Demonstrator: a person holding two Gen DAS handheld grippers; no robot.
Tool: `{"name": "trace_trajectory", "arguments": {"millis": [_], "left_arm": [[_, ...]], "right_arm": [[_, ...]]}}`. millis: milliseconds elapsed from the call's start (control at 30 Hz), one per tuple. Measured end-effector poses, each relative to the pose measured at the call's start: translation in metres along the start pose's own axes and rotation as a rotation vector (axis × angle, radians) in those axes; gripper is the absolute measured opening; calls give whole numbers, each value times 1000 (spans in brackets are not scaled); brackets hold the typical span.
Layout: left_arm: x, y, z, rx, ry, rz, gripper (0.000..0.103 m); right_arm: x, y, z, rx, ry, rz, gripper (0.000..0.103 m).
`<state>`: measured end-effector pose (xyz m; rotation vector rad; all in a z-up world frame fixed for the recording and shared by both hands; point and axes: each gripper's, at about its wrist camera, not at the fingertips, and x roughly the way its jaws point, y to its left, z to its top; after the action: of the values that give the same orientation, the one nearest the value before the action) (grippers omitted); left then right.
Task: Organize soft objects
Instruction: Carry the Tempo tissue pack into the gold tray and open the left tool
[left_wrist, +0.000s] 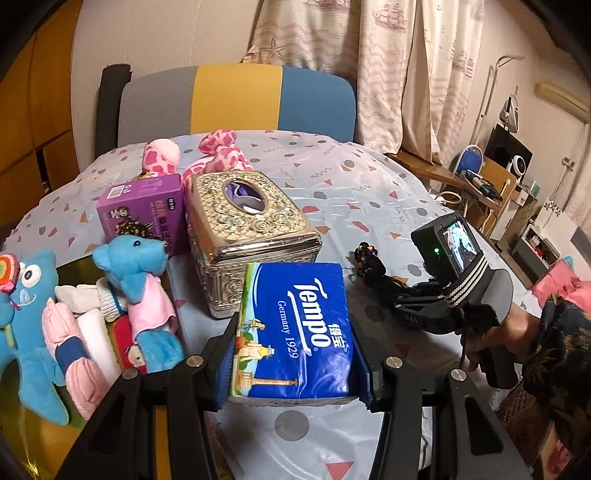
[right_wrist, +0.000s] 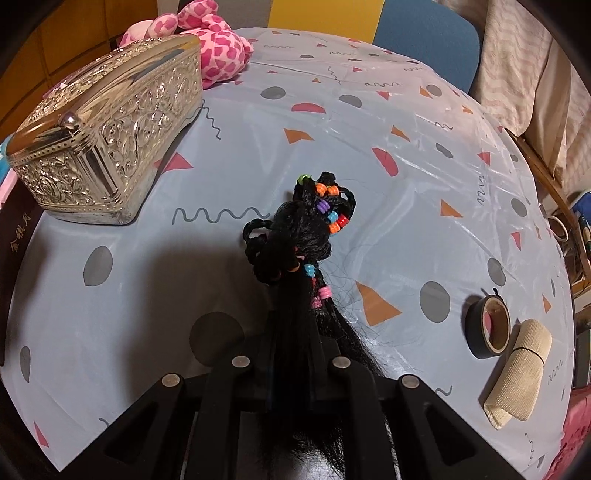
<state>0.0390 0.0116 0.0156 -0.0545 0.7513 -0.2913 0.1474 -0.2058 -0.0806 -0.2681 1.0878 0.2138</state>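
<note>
Over patterned tablecloth (right_wrist: 369, 122), left tongs (left_wrist: 295, 365) clamp tissue pack (left_wrist: 295, 328), right tongs (right_wrist: 291, 354) pinch beaded hairpiece (right_wrist: 295, 236)

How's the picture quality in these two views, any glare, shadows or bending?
Left wrist view: warm dim light, table edge bowed by the fisheye, corners black. Right wrist view: glare streaks on the tablecloth, bright reflections on the metal box, dark shadow beneath the fingers.

I am looking across a surface (left_wrist: 369, 177) wearing a pale blue patterned cloth. A grey, yellow and blue chair back (left_wrist: 236, 99) is standing behind it, printed curtains (left_wrist: 369, 55) are hanging beyond, and a cluttered wooden desk (left_wrist: 476, 181) is sitting at right.
</note>
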Motion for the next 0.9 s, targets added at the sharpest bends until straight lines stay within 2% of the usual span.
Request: {"name": "trace_trajectory", "arguments": {"millis": [133,300,467,667,767,900], "left_arm": [[-9,13,1,-15,-5,-7,52],[-33,47,1,-61,-38,38,52],[-63,113,-14,-196,-54,142,52],[-82,186,-58,-389,-10,270,52],[-79,197,-72,-435,7,265,52],[-66,193,-77,-418,26,243,52]], "right_arm": [[0,0,1,-1,0,0,10],[2,1,3,-13,-2,-5,10],[2,2,3,-21,-4,-6,10],[2,3,2,-35,-7,-16,10],[3,4,2,-38,-7,-20,10],[2,4,2,-39,-7,-25,10]]}}
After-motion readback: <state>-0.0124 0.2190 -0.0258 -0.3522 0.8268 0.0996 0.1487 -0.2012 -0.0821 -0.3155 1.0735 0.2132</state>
